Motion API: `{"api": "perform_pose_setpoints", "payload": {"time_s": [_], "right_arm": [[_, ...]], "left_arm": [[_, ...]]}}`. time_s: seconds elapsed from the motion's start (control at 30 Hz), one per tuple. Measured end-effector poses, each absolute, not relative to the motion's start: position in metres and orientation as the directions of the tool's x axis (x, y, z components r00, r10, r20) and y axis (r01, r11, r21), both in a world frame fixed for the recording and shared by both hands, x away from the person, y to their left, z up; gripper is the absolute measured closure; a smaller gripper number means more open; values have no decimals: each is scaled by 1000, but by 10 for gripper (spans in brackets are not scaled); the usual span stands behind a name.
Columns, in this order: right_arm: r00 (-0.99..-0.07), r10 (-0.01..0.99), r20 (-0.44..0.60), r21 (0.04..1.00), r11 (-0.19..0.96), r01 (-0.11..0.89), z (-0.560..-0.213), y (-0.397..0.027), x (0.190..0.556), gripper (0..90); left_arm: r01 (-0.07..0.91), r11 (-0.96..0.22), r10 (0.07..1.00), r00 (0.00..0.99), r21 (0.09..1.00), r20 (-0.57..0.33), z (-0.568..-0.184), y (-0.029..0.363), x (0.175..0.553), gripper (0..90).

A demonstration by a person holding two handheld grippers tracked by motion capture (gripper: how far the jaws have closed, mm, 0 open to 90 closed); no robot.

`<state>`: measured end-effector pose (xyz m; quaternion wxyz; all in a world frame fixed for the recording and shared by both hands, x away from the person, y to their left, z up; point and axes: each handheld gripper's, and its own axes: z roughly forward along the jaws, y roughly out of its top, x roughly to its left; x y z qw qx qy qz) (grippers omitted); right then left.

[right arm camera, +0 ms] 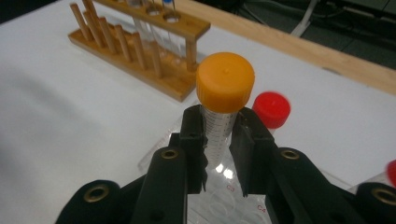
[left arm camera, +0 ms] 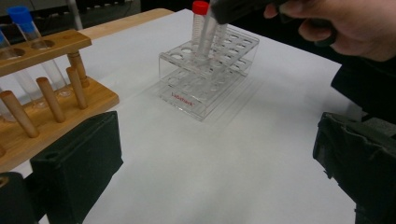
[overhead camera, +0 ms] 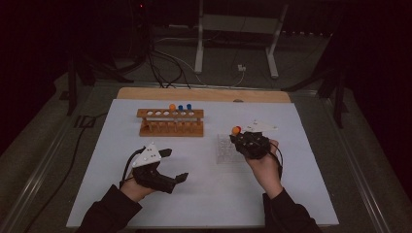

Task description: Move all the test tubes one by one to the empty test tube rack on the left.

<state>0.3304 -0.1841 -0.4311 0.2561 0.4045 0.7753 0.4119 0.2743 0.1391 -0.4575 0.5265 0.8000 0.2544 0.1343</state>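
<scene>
Left gripper view: "Labshark" on clear rack [left arm camera: 194, 100]; left tool [left arm camera: 210, 172] agape, right tool [right arm camera: 219, 140] clamping orange-capped tube [right arm camera: 223, 98].

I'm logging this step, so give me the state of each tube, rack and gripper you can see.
orange-capped tube: capped, upright, clamped in the right gripper above the clear rack.
red-capped tube: capped, standing in the clear rack.
clear rack: upright, most holes empty.
wooden rack: upright, holds three capped tubes.
right gripper: shut on the tube.
left gripper: open, empty.
</scene>
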Motion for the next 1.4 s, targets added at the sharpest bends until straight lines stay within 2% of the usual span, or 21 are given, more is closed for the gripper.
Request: {"api": "perform_pose_setpoints", "payload": {"time_s": [0.2, 0.43, 0.8, 1.13, 1.4], "right_arm": [[-555, 829, -69, 868, 324, 377, -417, -185, 319, 746], [-615, 787, -50, 881, 325, 344, -405, -176, 304, 746], [-714, 700, -24, 855, 384, 348, -421, -147, 291, 746], [-785, 618, -24, 810, 473, 348, -448, -116, 278, 746], [-818, 576, -8, 796, 499, 343, -455, -103, 273, 746]], "left_arm": [[262, -321, 541, 839, 910, -51, -455, 138, 273, 22], [256, -319, 530, 846, 912, -52, -450, 137, 271, 24], [243, -316, 516, 855, 917, -50, -446, 135, 268, 45], [222, -311, 508, 860, 924, -36, -444, 132, 267, 177], [195, -316, 510, 860, 928, -7, -443, 124, 265, 357]]}}
